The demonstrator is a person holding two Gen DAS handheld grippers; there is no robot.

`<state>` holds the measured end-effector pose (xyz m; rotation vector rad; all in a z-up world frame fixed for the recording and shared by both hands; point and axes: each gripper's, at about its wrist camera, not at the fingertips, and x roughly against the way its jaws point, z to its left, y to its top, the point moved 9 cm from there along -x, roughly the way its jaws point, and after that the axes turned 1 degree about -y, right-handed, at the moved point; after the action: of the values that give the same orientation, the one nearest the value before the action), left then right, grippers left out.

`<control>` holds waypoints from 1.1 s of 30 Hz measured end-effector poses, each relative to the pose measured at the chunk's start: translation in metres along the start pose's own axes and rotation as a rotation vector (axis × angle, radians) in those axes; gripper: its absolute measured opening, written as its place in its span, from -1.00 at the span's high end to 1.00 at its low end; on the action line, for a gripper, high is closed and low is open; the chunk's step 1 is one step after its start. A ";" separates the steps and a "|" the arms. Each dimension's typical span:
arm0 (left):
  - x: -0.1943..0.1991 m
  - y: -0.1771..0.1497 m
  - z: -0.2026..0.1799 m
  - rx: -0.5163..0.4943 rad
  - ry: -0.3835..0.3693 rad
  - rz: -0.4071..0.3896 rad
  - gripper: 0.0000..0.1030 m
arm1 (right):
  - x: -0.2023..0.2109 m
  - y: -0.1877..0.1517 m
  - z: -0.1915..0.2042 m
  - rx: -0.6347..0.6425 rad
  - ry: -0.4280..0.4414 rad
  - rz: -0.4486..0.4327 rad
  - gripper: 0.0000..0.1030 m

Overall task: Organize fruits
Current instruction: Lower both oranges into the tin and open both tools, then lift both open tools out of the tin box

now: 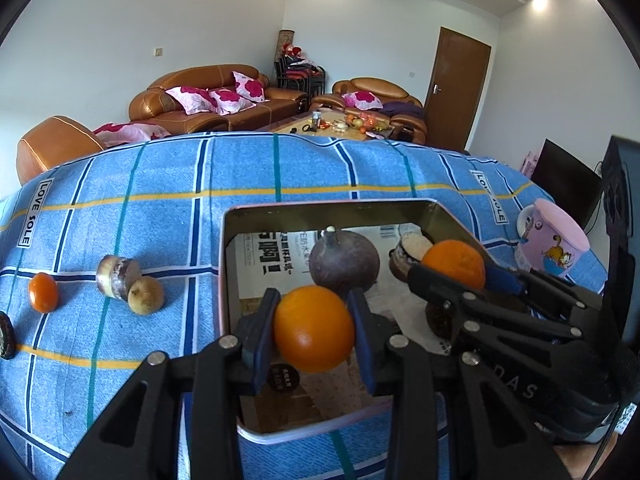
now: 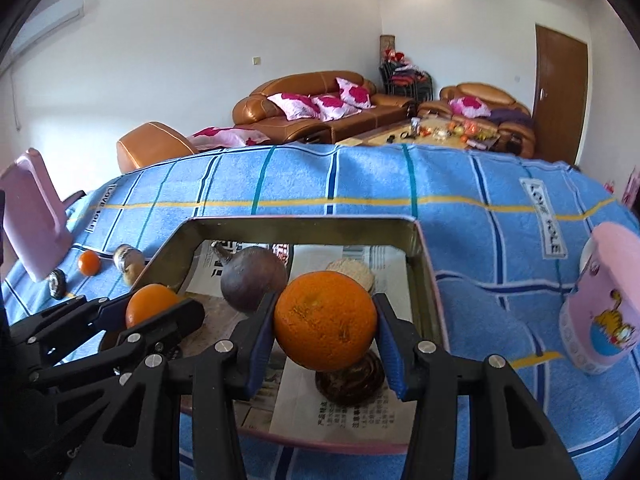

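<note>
A metal tin (image 1: 256, 210) (image 2: 224, 222) lined with newspaper sits on the blue checked cloth. My left gripper (image 1: 314, 330) (image 2: 154, 306) is shut on a smooth orange (image 1: 314, 328) (image 2: 150, 304) above the tin's near left part. My right gripper (image 2: 325, 330) (image 1: 456, 268) is shut on a larger, rougher orange (image 2: 325, 322) (image 1: 454, 262) over the tin's right part. Inside the tin lie a dark purple round fruit (image 1: 344, 262) (image 2: 252, 280), a pale cut slice (image 2: 352, 272) (image 1: 416, 246) and a dark brown disc (image 2: 352, 378).
On the cloth left of the tin lie a small orange fruit (image 1: 43, 292) (image 2: 89, 263), a cut brown piece (image 1: 117, 276), a tan round fruit (image 1: 146, 294) and a dark disc (image 1: 6, 336). A pink lidded cup (image 1: 554, 236) (image 2: 600, 312) stands right of the tin.
</note>
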<state>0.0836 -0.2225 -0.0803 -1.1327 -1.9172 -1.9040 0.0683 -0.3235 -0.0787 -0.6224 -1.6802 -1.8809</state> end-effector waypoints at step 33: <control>0.060 0.038 0.039 0.046 0.153 -0.284 -1.00 | 0.075 0.040 -0.029 -0.118 -0.096 -0.450 -0.46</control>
<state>0.0816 -0.1696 -0.0189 -0.7086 -2.1144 -2.0053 0.0387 -0.3616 -0.0031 -0.4066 -1.9013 -2.3060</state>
